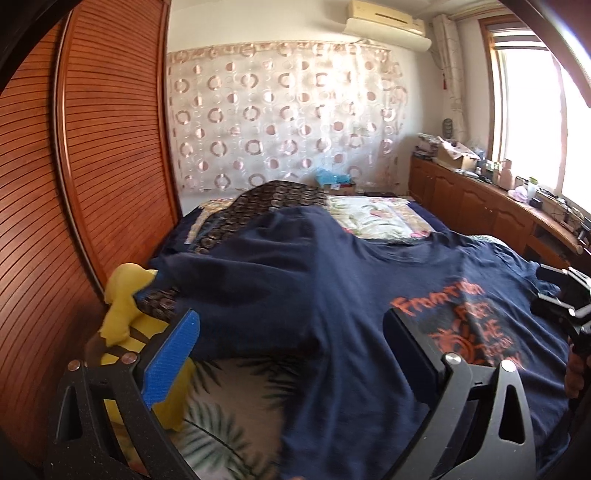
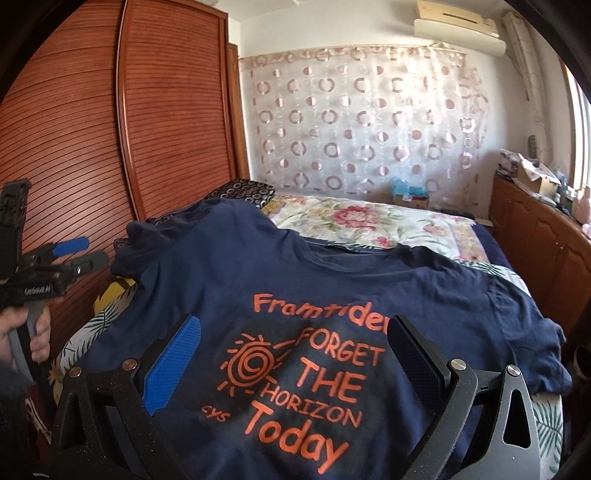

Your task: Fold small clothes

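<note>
One navy T-shirt (image 2: 332, 280) with orange lettering lies on the one bed (image 2: 436, 229). One yellow garment (image 1: 125, 317) sits at its edge, beside one dark patterned cloth (image 1: 273, 199). Two tools show: the left tool (image 1: 291, 343) and the right tool (image 2: 295, 350), each with two fingers. One air conditioner (image 1: 388, 22) hangs above.

Navy T-shirt (image 2: 295, 266), orange lettering; yellow garment (image 1: 122, 314); leaf-print sheet (image 1: 229, 398).

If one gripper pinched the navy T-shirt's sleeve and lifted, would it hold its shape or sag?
The navy T-shirt would probably sag: it already drapes in soft wrinkles over the bed and the bumps under it. It looks like thin, light knit, so one pinch should lift it. Pushed, it would likely bunch rather than slide flat.
</note>
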A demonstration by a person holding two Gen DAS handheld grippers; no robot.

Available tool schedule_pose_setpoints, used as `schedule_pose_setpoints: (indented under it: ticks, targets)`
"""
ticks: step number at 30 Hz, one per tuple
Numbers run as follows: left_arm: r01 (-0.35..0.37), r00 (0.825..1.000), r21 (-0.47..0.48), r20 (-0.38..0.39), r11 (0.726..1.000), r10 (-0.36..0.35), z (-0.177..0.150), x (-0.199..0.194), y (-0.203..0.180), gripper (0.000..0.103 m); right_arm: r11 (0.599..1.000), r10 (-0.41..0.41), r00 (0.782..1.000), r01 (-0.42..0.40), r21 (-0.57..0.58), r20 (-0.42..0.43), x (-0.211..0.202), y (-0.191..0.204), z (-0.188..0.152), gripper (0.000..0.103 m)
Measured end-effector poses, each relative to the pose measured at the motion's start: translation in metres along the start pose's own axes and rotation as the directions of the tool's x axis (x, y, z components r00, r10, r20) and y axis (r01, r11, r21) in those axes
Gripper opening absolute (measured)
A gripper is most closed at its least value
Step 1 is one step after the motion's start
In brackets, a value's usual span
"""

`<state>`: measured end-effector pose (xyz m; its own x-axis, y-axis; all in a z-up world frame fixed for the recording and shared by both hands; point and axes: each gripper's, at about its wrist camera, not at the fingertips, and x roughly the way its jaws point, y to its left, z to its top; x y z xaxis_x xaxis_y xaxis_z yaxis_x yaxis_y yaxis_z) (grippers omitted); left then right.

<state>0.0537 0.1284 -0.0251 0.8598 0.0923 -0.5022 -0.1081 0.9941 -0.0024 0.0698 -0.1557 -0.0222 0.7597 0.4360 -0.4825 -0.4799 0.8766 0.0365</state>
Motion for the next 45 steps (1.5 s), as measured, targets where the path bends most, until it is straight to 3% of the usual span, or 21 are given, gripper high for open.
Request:
schedule_pose_setpoints:
  ticks: [8, 13, 23, 24, 27, 28, 30, 37, 40, 45]
  targets:
    - [-0.026, 0.998, -0.068, -0.055, 0.997, 0.022, 0.019, 0.036, 0.046, 0.079, 0.997, 0.071, 0.993, -0.074, -0.033, -0.096, 0.028, -0.019, 0.013, 0.101]
    - [-0.060, 0.993, -0.108, -0.107, 0.992, 0.048, 0.022, 0.059, 0.070, 0.060, 0.995, 0.093, 0.985, -0.098, -0.025, -0.144, 0.047, -0.033, 0.027, 0.101]
    - [-0.032, 0.982, -0.175, -0.187, 0.984, -0.002, 0.022, 0.099, 0.095, 0.055, 0.992, 0.124, 0.972, -0.129, -0.011, -0.202, 0.092, -0.051, 0.060, 0.101]
    - [-0.026, 0.983, -0.172, -0.185, 0.985, -0.006, 0.022, 0.099, 0.095, 0.050, 0.991, 0.125, 0.971, -0.131, -0.012, -0.204, 0.095, -0.052, 0.062, 0.101]
    - [0.004, 0.983, -0.160, -0.181, 0.987, -0.033, 0.024, 0.101, 0.092, 0.029, 0.991, 0.125, 0.971, -0.131, -0.014, -0.206, 0.105, -0.050, 0.064, 0.101]
    - [0.017, 0.983, -0.158, -0.176, 0.987, -0.045, 0.025, 0.100, 0.091, 0.016, 0.991, 0.127, 0.970, -0.132, -0.010, -0.207, 0.107, -0.050, 0.063, 0.101]
    - [0.054, 0.984, -0.153, -0.162, 0.987, -0.079, 0.027, 0.097, 0.089, 0.004, 0.991, 0.132, 0.969, -0.135, 0.002, -0.207, 0.110, -0.051, 0.063, 0.101]
    - [0.123, 0.989, -0.079, -0.073, 0.989, -0.129, 0.063, 0.059, 0.050, 0.002, 0.993, 0.120, 0.975, -0.120, 0.014, -0.189, 0.111, -0.059, 0.062, 0.101]
    - [0.187, 0.981, -0.018, -0.039, 0.982, -0.188, 0.085, 0.050, 0.017, 0.002, 0.995, 0.097, 0.978, -0.096, 0.018, -0.187, 0.110, -0.063, 0.061, 0.101]
    - [0.287, 0.958, 0.072, -0.043, 0.955, -0.285, 0.113, 0.057, -0.032, 0.002, 0.998, 0.059, 0.982, -0.053, 0.039, -0.177, 0.104, -0.068, 0.058, 0.101]
